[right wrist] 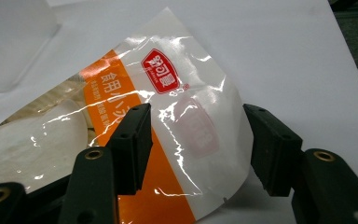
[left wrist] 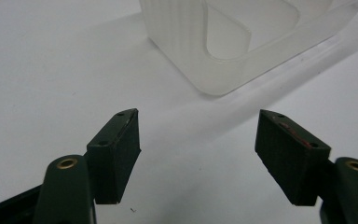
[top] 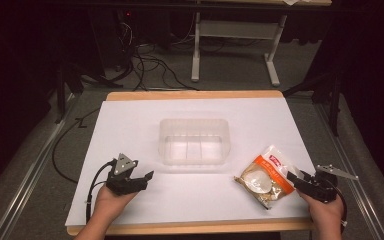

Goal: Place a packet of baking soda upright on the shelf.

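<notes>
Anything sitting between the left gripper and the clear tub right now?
No. In the left gripper view, only bare white table surface lies between the open left gripper and the clear tub. The high view agrees.

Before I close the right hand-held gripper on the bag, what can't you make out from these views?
- Bag, right gripper view: its lower end is cut off by the frame and the jaws cover part of it; whether the pads touch it is unclear.
- Bag's small print, high view: too small to read.
- Tub, left gripper view: cut off at the top edge.
- Tub's inside, high view: clear walls and glare blur it.
</notes>
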Available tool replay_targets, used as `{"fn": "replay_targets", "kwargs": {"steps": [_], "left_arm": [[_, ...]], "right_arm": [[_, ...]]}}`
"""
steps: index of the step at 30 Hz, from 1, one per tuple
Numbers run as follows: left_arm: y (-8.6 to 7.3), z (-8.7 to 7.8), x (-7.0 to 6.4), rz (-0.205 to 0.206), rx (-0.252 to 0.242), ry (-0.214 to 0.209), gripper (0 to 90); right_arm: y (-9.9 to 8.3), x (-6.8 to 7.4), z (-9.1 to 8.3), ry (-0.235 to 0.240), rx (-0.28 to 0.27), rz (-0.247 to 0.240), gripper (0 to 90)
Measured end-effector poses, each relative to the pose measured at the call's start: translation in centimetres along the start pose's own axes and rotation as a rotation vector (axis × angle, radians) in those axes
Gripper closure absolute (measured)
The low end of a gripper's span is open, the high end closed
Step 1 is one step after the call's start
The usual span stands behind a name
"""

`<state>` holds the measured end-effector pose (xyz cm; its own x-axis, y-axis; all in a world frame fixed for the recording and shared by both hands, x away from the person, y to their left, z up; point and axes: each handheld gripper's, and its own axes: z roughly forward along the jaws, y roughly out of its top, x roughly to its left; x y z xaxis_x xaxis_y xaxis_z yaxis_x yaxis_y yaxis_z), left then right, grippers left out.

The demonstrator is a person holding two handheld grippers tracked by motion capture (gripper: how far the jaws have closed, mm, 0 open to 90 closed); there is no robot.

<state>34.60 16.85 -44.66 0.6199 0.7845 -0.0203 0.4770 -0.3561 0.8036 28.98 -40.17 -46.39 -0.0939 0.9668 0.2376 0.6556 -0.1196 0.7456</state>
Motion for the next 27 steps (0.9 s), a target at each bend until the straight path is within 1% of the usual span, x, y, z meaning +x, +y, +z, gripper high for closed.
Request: {"fn": "replay_targets", "kwargs": {"steps": [5,11,13,14,17,18,23,27], "left_arm": [[0.0,0.04,-0.09,0.008,0.005,0.0,31.2],[-0.01,0.12,-0.18,0.012,0.007,-0.001,31.2],[-0.01,0.13,-0.2,0.014,0.008,-0.001,31.2],[-0.01,0.13,-0.2,0.019,0.011,-0.001,31.2],[-0.02,0.16,-0.28,0.017,0.013,-0.004,31.2],[-0.02,0.2,-0.3,0.02,0.014,-0.005,31.2],[-0.03,0.3,-0.4,0.023,0.019,-0.008,31.1],[-0.02,0.32,-0.47,0.033,0.025,-0.007,31.1]], "right_arm": [[0.0,0.05,-0.02,0.01,-0.001,0.003,45.8],[0.02,0.19,0.0,0.037,-0.004,0.006,47.8],[0.04,0.26,0.08,0.047,-0.005,-0.013,48.3],[0.03,0.36,0.09,0.048,0.0,-0.009,48.4],[0.02,0.62,0.25,0.056,0.013,-0.017,48.7],[0.02,0.67,0.36,0.062,0.012,-0.031,48.9],[-0.02,0.71,0.45,0.069,0.024,-0.026,49.7],[-0.12,0.5,0.66,0.058,0.036,-0.016,49.8]]}}
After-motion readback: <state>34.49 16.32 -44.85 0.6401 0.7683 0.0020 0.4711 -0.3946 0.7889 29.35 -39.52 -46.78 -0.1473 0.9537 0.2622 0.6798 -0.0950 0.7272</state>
